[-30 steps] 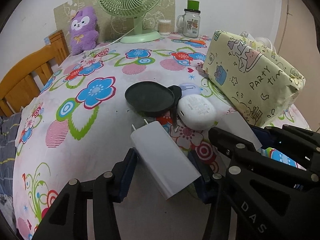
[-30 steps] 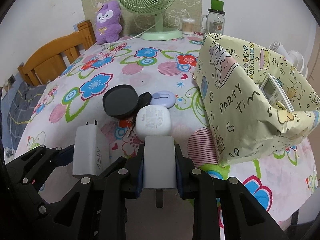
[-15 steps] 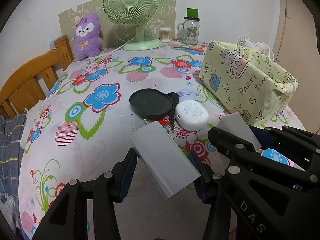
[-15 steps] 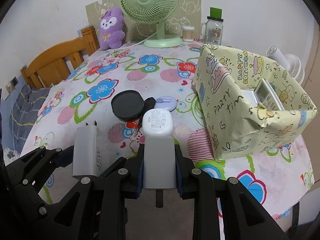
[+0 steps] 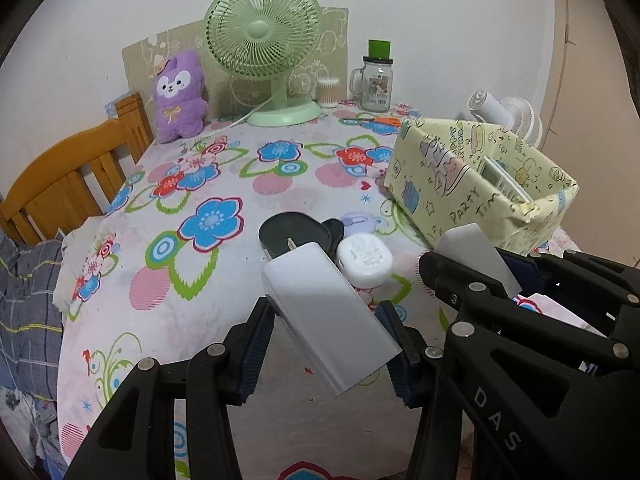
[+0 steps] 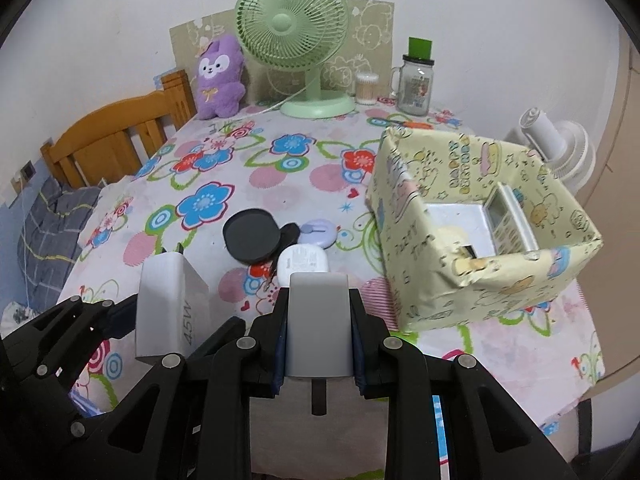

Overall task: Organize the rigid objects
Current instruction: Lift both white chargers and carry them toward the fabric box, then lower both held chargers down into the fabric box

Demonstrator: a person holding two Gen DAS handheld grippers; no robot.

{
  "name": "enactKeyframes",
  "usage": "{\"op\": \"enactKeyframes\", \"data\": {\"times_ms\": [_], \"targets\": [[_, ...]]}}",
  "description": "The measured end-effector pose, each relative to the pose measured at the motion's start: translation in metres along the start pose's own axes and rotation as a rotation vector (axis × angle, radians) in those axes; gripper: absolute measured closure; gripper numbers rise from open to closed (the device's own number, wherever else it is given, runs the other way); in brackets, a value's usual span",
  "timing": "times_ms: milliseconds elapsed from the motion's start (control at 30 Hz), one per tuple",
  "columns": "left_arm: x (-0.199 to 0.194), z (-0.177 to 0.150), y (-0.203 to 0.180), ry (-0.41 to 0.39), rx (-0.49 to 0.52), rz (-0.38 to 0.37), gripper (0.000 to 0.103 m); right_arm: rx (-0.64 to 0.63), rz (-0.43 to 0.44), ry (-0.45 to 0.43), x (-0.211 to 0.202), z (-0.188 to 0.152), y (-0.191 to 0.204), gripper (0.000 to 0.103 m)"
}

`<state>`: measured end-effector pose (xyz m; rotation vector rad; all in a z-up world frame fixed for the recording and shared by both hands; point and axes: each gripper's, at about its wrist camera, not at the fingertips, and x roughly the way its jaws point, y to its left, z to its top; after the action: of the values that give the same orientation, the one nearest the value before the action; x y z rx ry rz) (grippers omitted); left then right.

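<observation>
White charger [image 5: 328,312] pinched in left gripper [image 5: 330,344] jaws; grey block [image 6: 319,324] pinched in right gripper [image 6: 319,344]. Both have risen off counter [image 5: 168,280] since a second ago; box [image 6: 480,264] interior now visible, drop-off likely next.

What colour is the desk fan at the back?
Pale green desk fan, clearest in the right wrist view.

Remote control [image 6: 507,219] partly sunk behind the wrapped box [image 6: 492,280] wall, purple disc [image 5: 357,222] half hidden behind the white case [image 5: 365,258] beside that box, jar [image 6: 414,86] label too small to read
</observation>
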<state>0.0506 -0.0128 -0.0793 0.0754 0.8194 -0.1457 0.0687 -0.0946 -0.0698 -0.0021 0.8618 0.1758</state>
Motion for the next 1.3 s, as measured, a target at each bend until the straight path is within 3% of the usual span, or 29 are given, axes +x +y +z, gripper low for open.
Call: {"op": "enactKeyframes", "data": {"times_ms": [667, 1300], "targets": [[-0.029, 0.031, -0.014, -0.049, 0.013, 0.031, 0.049, 0.005, 0.015, -0.054, -0.034, 0.027, -0.015, 0.074], [-0.031, 0.063, -0.048, -0.068, 0.051, -0.001, 0.049, 0.041, 0.002, -0.082, -0.046, 0.048, -0.052, 0.074]]}}
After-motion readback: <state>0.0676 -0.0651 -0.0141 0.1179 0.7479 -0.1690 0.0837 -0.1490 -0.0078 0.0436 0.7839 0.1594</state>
